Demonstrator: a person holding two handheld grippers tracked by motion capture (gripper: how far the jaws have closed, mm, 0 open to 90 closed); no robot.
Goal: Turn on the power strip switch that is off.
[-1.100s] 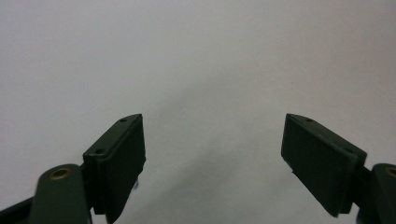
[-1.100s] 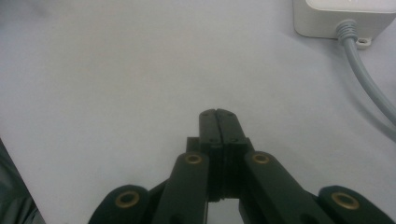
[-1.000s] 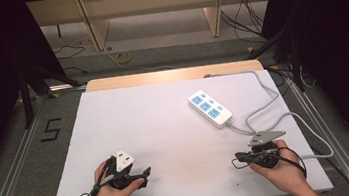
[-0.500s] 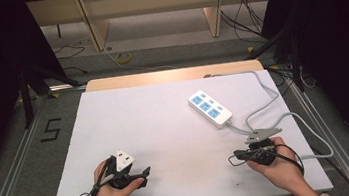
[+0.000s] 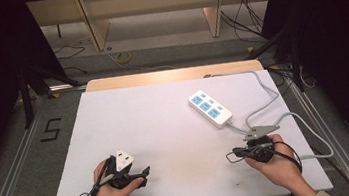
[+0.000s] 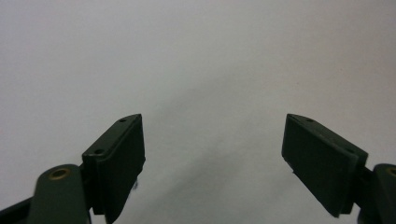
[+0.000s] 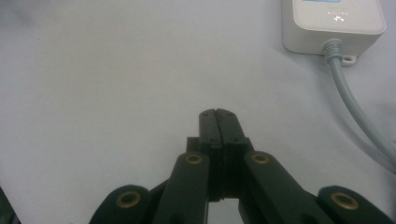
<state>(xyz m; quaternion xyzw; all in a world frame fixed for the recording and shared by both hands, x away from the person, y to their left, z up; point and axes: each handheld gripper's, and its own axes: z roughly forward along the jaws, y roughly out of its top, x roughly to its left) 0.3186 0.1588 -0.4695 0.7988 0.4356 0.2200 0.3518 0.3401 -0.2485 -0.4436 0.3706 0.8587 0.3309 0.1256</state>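
My left gripper (image 5: 145, 177) lies in the left hand near the table's front left and points right. In the left gripper view its jaws (image 6: 212, 120) stand wide open over the bare white table (image 6: 196, 56), with nothing between them. A white three-cornered piece (image 5: 123, 159) sits on top of it by the hand. My right gripper (image 5: 230, 155) is held at the front right and points left. Its jaws (image 7: 217, 113) are pressed together and empty. A white power strip (image 5: 210, 107) with blue sockets lies beyond it; its end (image 7: 334, 23) and grey cable (image 7: 355, 107) are up to the right.
The strip's grey cable (image 5: 264, 104) loops along the table's right side and off the back edge. The white table (image 5: 155, 120) has a wooden strip (image 5: 170, 76) at the back. Metal rails and floor cables surround it.
The right hand has edged slightly left and farther up the table with its jaws still together. The left hand has kept still.
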